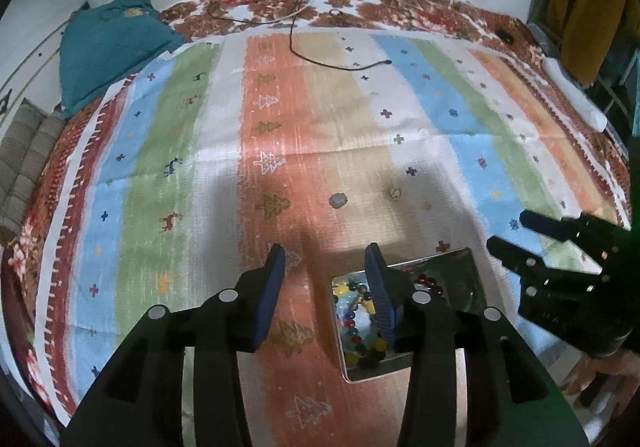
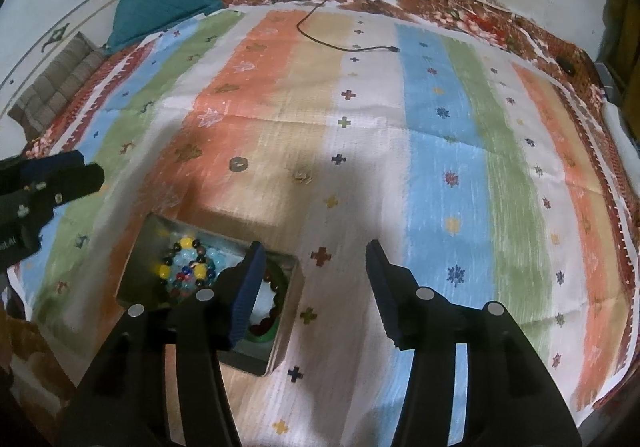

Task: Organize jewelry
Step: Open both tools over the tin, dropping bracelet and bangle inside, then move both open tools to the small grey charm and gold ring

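you are over a bed spread with a striped cloth [image 1: 280, 135], its bands orange, tan, white, blue and green, dotted with small crosses and trees. a teal cushion [image 1: 108, 47] lies at the far edge, about 10 o'clock in both views, and a black cable [image 1: 340, 65] trails across the cloth near 12 o'clock.

your metal tin [image 2: 286, 321] sits open on the cloth, at 7 o'clock in the right wrist view and at 5 o'clock in the left. inside it lie a coloured bead bracelet [image 2: 186, 265] and a dark red bead bracelet [image 2: 276, 311], side by side.

your left claw [image 1: 326, 259] hangs open and empty, its right finger in front of the tin. your right claw [image 2: 314, 257] is also spread wide and holds nothing, its left finger in front of the tin.

beyond the tin, two small pieces rest apart on the cloth: a grey ring [image 2: 239, 165] on the orange band and a small gold piece [image 2: 303, 177] on the tan band.
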